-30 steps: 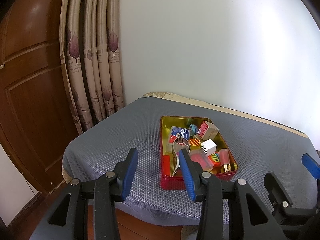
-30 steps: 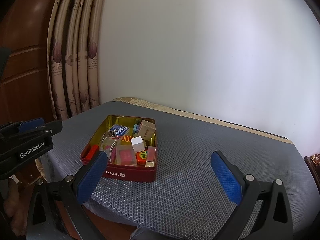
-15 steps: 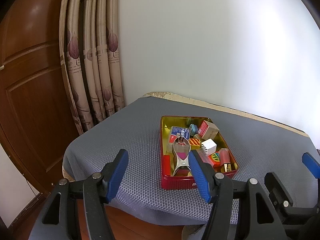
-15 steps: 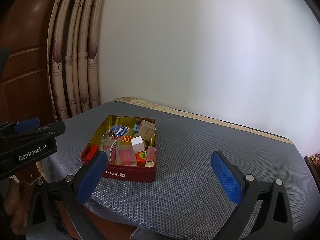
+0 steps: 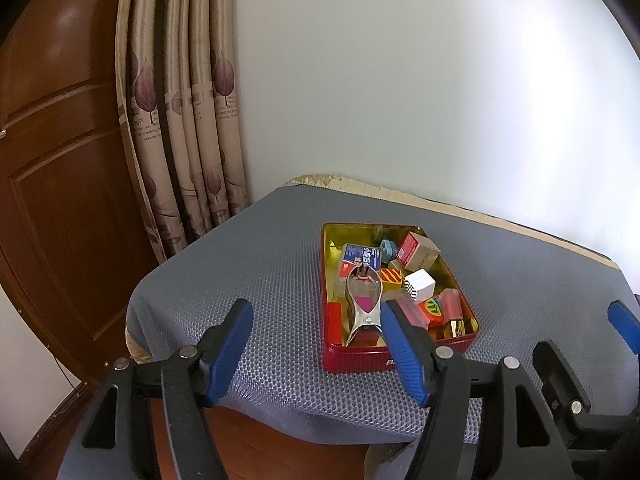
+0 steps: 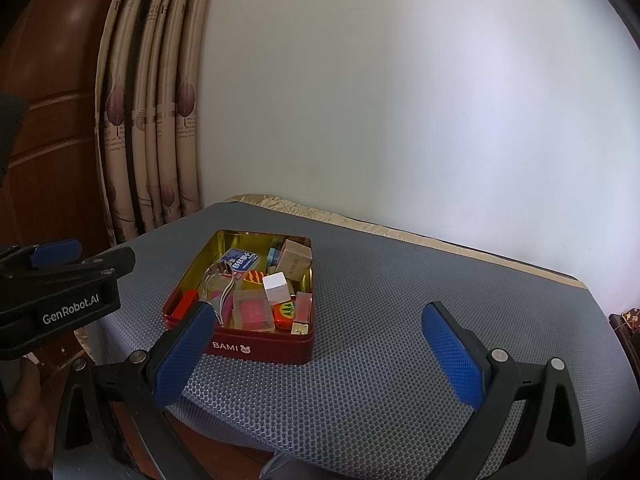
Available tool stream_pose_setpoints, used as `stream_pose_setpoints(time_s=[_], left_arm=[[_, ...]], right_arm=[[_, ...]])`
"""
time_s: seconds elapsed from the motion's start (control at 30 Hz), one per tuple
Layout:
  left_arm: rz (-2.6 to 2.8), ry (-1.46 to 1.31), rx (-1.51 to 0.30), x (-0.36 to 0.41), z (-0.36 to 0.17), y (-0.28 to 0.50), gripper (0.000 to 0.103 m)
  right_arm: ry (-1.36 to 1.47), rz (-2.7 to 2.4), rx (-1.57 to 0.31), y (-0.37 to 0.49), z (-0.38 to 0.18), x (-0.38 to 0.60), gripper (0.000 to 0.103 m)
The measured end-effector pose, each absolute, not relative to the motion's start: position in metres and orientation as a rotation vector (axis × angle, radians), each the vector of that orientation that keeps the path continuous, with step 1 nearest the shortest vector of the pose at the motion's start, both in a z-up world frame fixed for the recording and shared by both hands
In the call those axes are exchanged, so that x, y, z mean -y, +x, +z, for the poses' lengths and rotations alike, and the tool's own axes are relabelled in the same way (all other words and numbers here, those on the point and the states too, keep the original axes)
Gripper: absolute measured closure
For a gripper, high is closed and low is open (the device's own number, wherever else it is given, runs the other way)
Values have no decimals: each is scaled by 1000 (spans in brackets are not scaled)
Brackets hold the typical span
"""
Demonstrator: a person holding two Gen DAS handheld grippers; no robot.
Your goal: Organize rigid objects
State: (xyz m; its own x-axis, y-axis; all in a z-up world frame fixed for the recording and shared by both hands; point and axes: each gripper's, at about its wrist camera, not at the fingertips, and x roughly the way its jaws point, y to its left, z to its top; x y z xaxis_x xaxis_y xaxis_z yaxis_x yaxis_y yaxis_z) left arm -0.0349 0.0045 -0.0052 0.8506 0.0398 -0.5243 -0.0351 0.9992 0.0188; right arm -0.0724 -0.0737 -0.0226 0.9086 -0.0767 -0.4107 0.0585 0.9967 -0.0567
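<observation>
A red tin (image 5: 360, 358) (image 6: 260, 346) with a gold inside sits on the grey mat. It holds several small items: a metal clip (image 5: 364, 304) (image 6: 218, 284), a blue card (image 5: 362, 255) (image 6: 239, 259), a brown box (image 5: 416, 250) (image 6: 296, 258) and a white cube (image 5: 419, 285) (image 6: 276, 286). My left gripper (image 5: 320, 350) is open and empty, held short of the tin's near left corner. My right gripper (image 6: 320, 354) is open and empty, wide apart, in front of the tin and to its right.
The grey mat (image 6: 400, 320) covers a small table against a white wall. Patterned curtains (image 5: 180, 120) and a wooden door (image 5: 52, 160) stand to the left. The table's front edge drops to a wooden floor (image 5: 248, 440). The left gripper shows in the right wrist view (image 6: 60, 280).
My left gripper's jaws have opened wider over the last second. The right gripper and the tin have stayed still.
</observation>
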Motion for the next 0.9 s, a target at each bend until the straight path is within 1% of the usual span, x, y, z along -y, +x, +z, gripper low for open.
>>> stream_pose_setpoints(time_s=[0.1, 0.23, 0.3, 0.33, 0.63, 0.9], left_arm=[[37, 5, -566, -5, -7, -33, 31], [32, 2, -576, -5, -8, -32, 30], [18, 1, -596, -5, -10, -30, 20], [12, -2, -603, -5, -11, -29, 19], [11, -27, -558, -10, -14, -29, 18], [30, 21, -528, -4, -14, -32, 18]], right_arm=[[-45, -70, -425, -72, -23, 73, 1], [-47, -69, -426, -73, -23, 73, 1], [-47, -69, -428, -72, -23, 73, 1], [-47, -69, -428, -73, -22, 72, 1], [-42, -68, -426, -74, -21, 74, 1], [-46, -64, -421, -73, -21, 74, 1]])
